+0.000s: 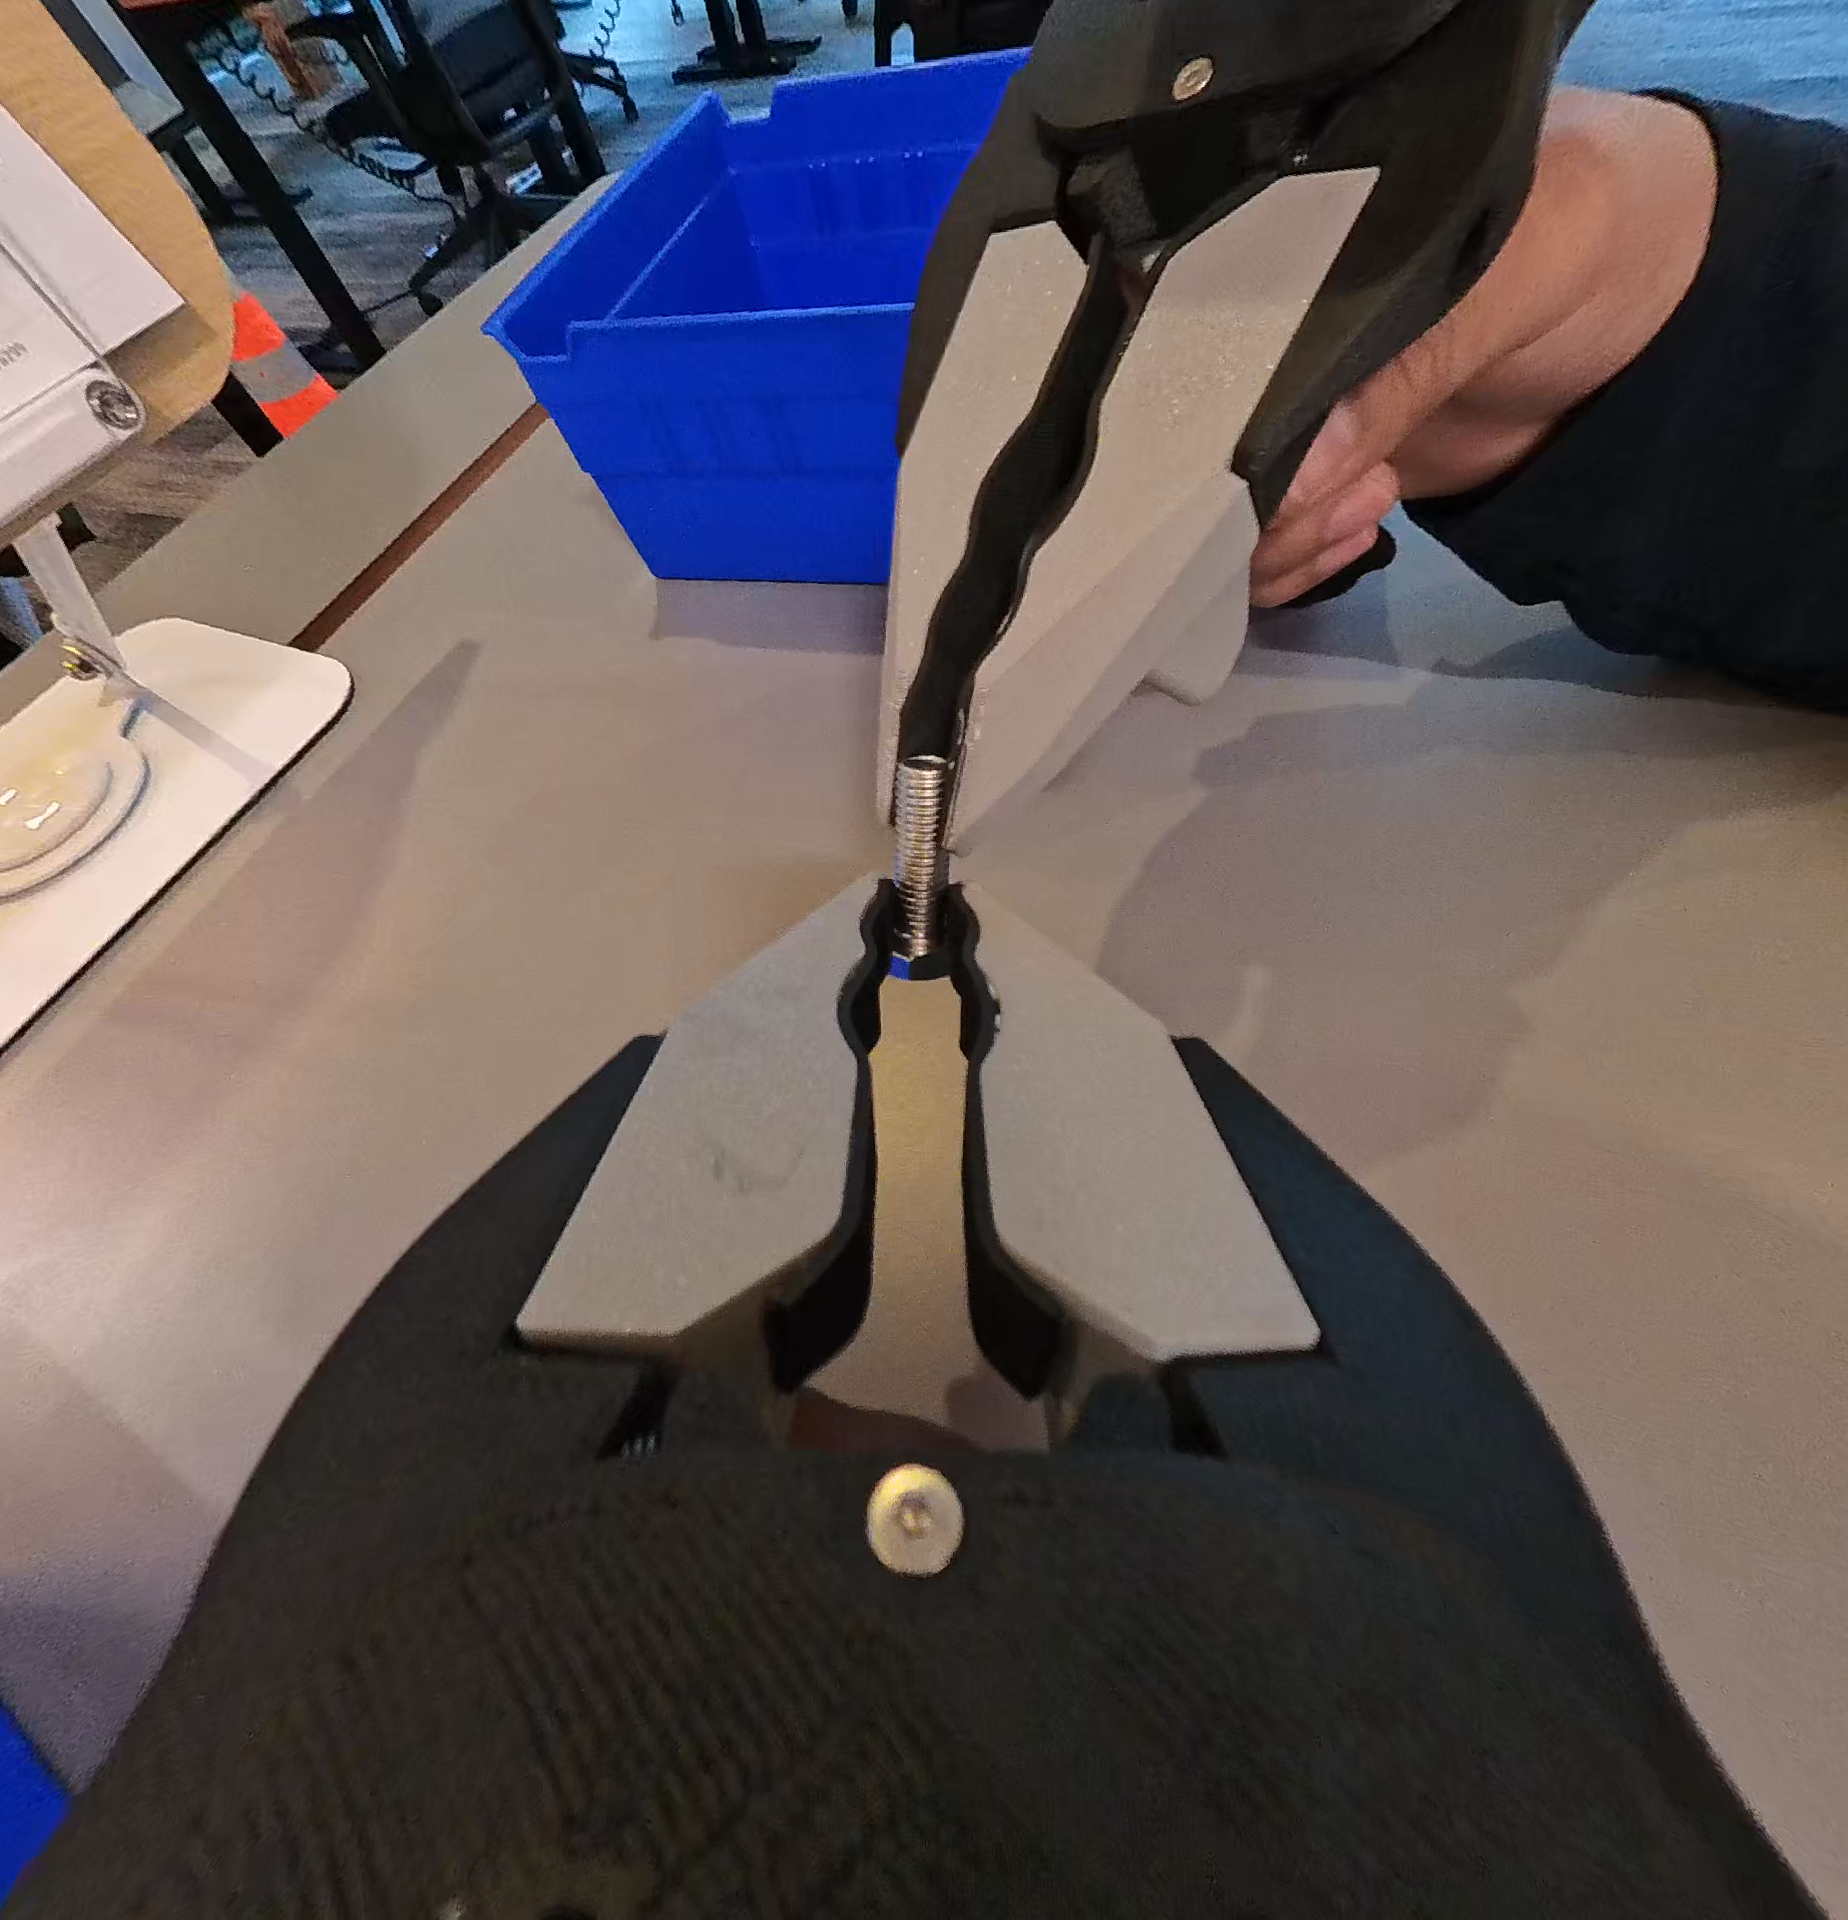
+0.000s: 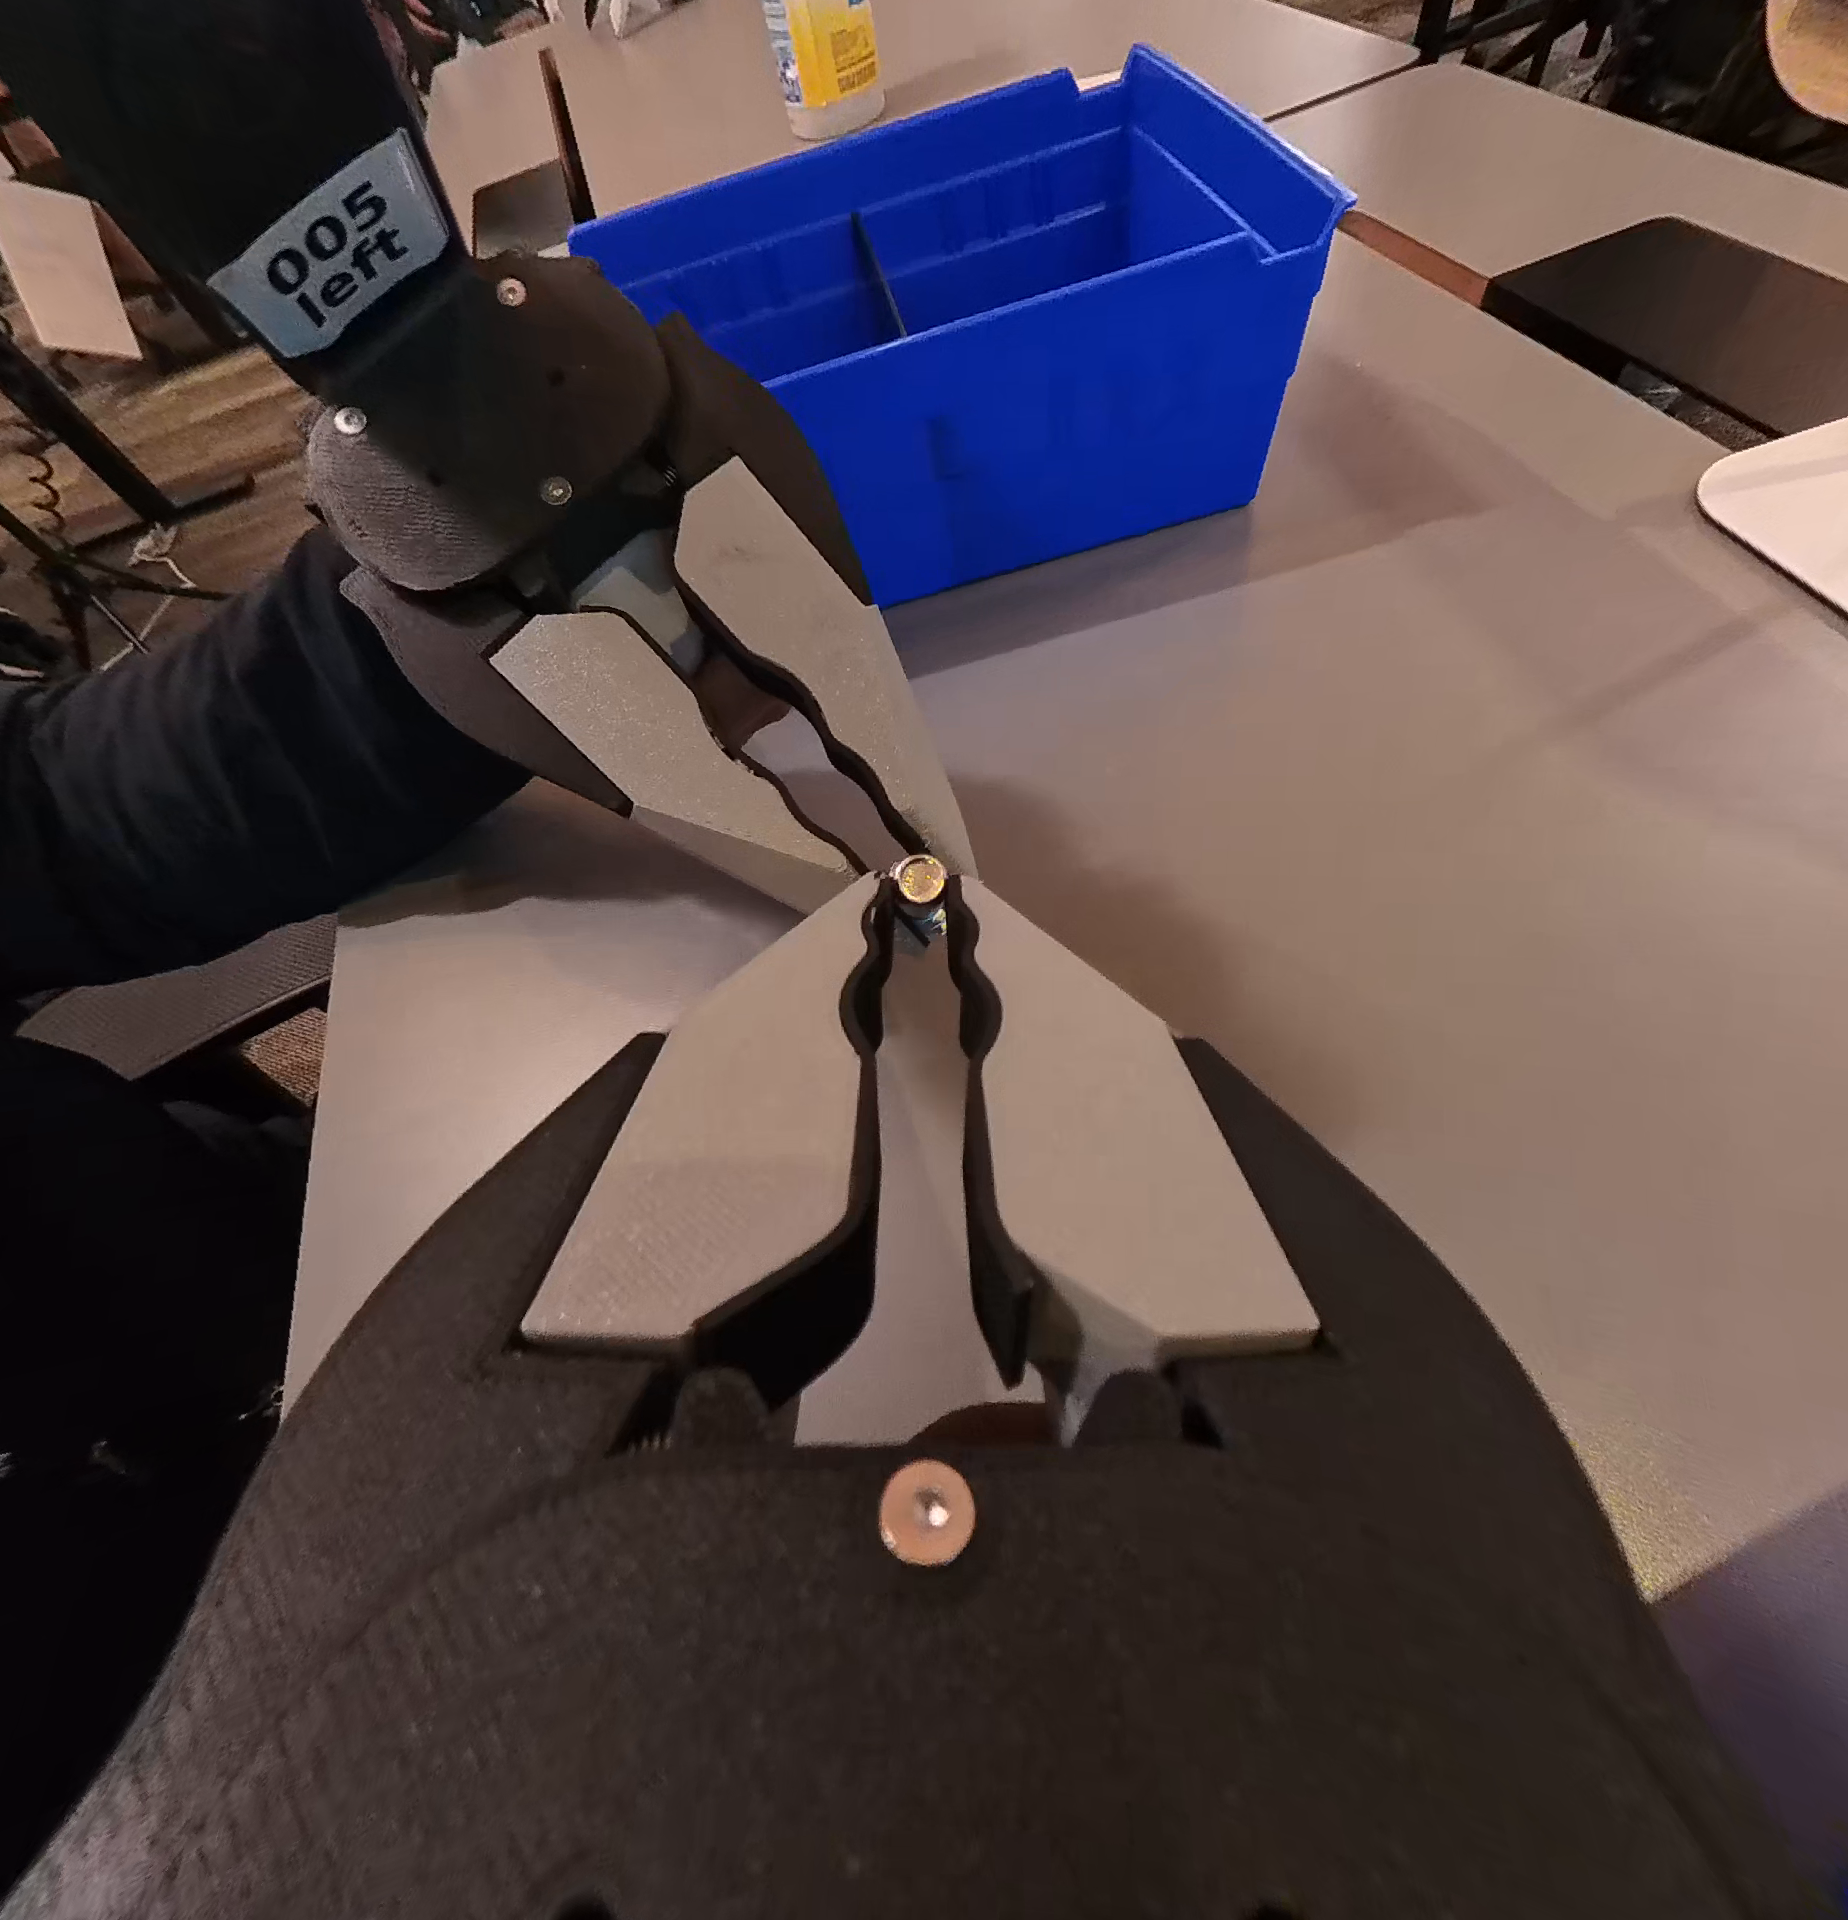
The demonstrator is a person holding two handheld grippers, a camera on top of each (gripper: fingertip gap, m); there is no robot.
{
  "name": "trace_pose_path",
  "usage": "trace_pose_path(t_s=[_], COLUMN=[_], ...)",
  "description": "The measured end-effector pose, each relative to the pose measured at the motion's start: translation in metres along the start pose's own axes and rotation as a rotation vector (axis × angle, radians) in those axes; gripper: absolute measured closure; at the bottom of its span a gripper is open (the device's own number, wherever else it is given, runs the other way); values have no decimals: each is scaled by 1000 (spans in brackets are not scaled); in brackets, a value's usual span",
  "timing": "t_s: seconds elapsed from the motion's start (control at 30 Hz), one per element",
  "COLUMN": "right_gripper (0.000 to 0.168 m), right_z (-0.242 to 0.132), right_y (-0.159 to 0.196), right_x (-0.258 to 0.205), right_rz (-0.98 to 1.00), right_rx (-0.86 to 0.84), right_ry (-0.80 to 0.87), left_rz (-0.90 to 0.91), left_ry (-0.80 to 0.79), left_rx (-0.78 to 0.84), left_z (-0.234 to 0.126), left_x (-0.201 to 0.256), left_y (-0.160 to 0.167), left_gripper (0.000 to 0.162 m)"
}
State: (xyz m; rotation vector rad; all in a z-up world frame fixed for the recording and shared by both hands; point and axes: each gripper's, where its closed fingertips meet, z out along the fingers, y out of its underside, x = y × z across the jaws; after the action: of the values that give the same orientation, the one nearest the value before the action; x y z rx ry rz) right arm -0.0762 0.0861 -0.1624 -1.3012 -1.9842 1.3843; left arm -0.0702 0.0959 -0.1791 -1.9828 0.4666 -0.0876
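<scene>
Silver threaded bolt [image 1: 918,854] sits pinched at one end by the left gripper [image 1: 920,940] and at the other by the right gripper [image 1: 925,790], held just above the grey table [image 1: 484,935]. A small blue part [image 1: 907,968] at its near end is mostly hidden between the fingertips. In the right wrist view only the bolt's round end shows. Beyond stands a blue divided bin [image 2: 1003,343], partly blocked by the left gripper. Farther off, a yellow-labelled bottle [image 2: 826,62] is cut off at the frame. One gripper body bears a pale label [image 2: 328,249].
</scene>
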Motion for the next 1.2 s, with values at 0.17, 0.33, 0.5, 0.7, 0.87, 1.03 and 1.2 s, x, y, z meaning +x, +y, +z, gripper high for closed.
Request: trace_pose_path(t_s=[0.17, 0.33, 0.5, 0.7, 0.87, 1.03, 1.2], right_gripper=[162, 162, 162, 162, 154, 149, 149], right_z=[0, 0, 2, 1, -6, 0, 13], right_y=[4, 3, 3, 0, -12, 17, 69], right_x=[5, 4, 2, 2, 10, 16, 19], right_rz=[-5, 0, 15, 15, 29, 11, -121], right_rx=[-18, -14, -10, 8, 91, -68, -368], right_ry=[29, 25, 3, 6, 45, 61, 121], left_rz=[-14, -27, -41, -50, -118, -251, -306], left_ry=[-4, 4, 28, 18, -26, -124, -16], left_rx=[2, 5, 0, -2, 45, 115, 258], left_z=[-1, 0, 2, 2, -5, -14, -26], left_x=[-2, -3, 1, -1, -16, -48, -43], left_y=[0, 0, 2, 1, -5, -5, -23], left_gripper=[154, 155, 155, 155, 155, 155, 155])
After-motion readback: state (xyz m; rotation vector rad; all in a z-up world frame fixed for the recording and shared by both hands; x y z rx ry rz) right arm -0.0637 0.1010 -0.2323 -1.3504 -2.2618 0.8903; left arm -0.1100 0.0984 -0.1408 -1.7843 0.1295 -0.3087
